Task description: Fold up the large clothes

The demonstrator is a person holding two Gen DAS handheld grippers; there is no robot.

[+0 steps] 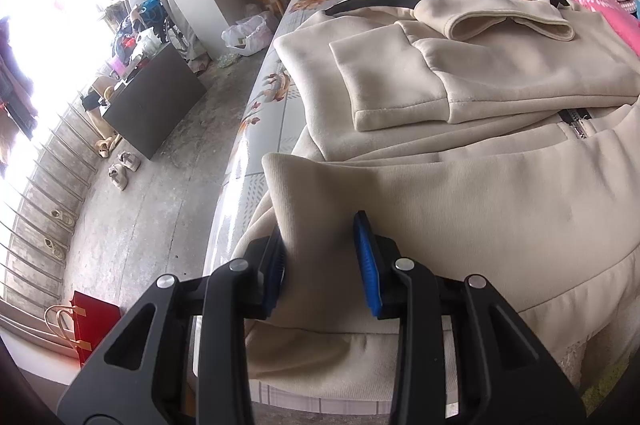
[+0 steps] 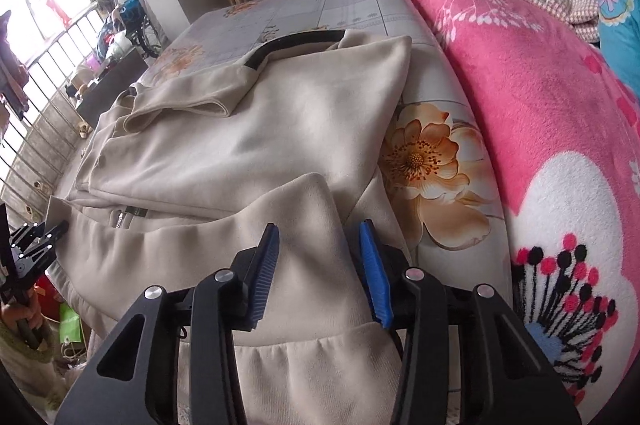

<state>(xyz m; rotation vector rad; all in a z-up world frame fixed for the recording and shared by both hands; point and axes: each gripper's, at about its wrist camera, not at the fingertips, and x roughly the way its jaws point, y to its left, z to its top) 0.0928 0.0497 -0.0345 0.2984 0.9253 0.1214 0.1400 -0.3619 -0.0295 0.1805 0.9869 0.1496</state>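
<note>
On the bed: cream jacket (image 1: 500,193) lies across the flowered sheet (image 1: 264,113), sleeves folded in over the body, near hem hanging off the edge.
Left gripper (image 1: 320,257): jaws narrow, pinching a raised fold of the hem.
Right gripper (image 2: 318,265): jaws partly closed around another fold of hem; cloth sits between the pads, can't tell if they press it.
Left view only: floor stuff, red bag (image 1: 94,325), shoes (image 1: 124,167), dark cabinet (image 1: 156,105).
Right view only: pink blanket (image 2: 520,85) just beside the jacket, and the left gripper at the left edge.
</note>
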